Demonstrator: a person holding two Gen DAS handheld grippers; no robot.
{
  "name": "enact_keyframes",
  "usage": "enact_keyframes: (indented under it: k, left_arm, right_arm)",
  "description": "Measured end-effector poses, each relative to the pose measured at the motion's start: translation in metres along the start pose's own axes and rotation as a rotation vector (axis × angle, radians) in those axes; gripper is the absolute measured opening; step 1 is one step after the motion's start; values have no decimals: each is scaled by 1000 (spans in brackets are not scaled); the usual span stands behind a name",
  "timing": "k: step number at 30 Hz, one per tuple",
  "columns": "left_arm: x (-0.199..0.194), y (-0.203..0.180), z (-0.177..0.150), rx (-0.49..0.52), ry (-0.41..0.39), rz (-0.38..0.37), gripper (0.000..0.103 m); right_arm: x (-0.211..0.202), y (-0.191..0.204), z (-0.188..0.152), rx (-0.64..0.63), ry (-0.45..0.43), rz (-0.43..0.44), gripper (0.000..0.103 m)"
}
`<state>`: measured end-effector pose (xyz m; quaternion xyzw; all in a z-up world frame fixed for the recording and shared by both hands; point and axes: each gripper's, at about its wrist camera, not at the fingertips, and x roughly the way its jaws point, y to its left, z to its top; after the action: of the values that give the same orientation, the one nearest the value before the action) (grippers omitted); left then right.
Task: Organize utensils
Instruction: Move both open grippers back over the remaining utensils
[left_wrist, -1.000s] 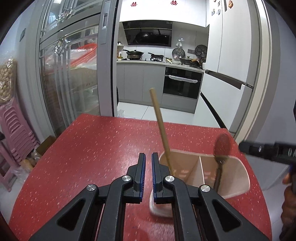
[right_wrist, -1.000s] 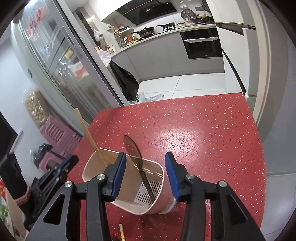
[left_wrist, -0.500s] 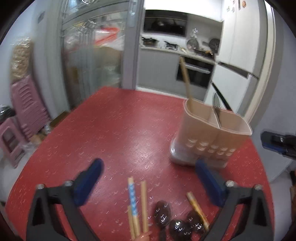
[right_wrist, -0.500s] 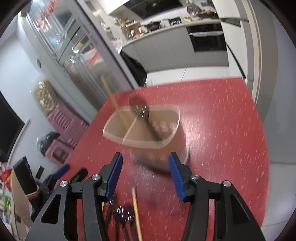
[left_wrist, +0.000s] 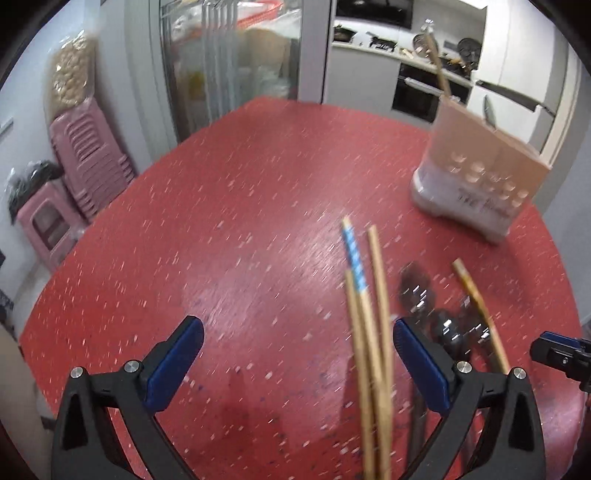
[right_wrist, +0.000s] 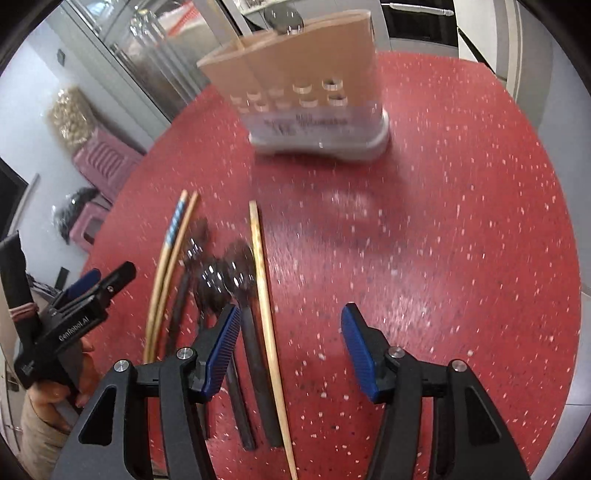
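Observation:
A beige utensil holder stands on the red table with a wooden chopstick and a dark spoon inside. Loose wooden chopsticks, one with blue stripes, lie beside several dark spoons and a single chopstick. My left gripper is open and empty above the table, with the chopsticks near its right finger. My right gripper is open and empty, its left finger over the spoon handles.
Pink plastic stools stand left of the table. A glass-door cabinet and the kitchen lie behind. The left gripper shows in the right wrist view. The table's right edge is close to the holder.
Both grippers pulled back from the holder toward the near edge. The left gripper went from shut to wide open. The loose chopsticks and spoons have come into view.

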<state>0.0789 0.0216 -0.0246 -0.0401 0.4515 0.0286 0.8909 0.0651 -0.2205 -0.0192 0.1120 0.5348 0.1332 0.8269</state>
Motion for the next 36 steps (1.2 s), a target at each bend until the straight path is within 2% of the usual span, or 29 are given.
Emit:
enact_keyframes:
  k: [6, 17, 36]
  left_arm:
    - [14, 7, -11, -10, 61, 17, 103]
    - [17, 4, -20, 21, 87, 12, 103]
    - [20, 0, -19, 39, 97, -13, 103]
  right_arm:
    - [9, 4, -3, -22, 16, -49, 61]
    - [20, 14, -5, -63, 33, -99, 61]
    - [34, 37, 0, -215, 37, -243, 60]
